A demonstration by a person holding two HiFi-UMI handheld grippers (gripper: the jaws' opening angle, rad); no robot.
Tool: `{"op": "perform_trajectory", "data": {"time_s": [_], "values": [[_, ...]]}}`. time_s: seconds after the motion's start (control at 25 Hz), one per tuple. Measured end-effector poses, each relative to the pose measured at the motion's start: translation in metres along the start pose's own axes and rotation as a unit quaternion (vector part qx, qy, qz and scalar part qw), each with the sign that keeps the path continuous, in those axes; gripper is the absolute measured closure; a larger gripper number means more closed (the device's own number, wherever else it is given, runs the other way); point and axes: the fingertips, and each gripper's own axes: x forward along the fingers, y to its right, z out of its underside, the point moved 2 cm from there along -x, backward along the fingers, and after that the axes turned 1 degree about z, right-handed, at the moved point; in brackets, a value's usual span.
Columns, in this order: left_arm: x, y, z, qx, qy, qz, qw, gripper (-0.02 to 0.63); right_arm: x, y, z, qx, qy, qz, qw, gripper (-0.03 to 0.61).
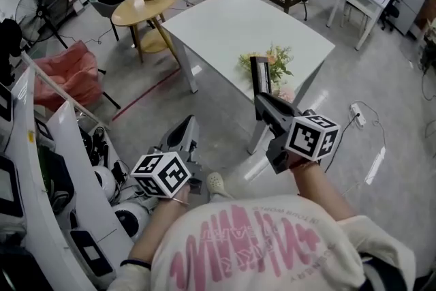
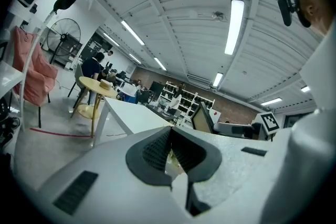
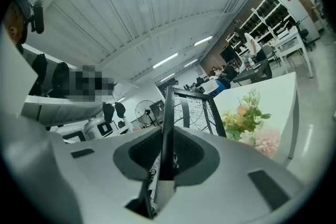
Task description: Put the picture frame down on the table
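Open workshop, white table (image 1: 225, 24) ahead. Clamping frame (image 1: 259, 77) upright in right gripper (image 1: 267, 104), above table's near edge; left gripper (image 1: 185, 127) closed, empty. Remaining: lower, release.

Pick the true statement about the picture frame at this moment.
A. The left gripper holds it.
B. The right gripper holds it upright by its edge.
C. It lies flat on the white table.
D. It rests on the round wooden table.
B: the right gripper has its jaws clamped on the edge of the picture frame, which stands upright and is not yet set on the white table; the left gripper holds nothing.
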Motion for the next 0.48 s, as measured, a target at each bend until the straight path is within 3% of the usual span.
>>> {"op": "perform_trajectory", "data": {"time_s": [0.48], "values": [[0.082,-0.099,-0.102,0.014,0.014,0.023,0.9995,0.611,0.142,0.012,-0.064,0.002,0.031,0.010,0.999,0.503]]}}
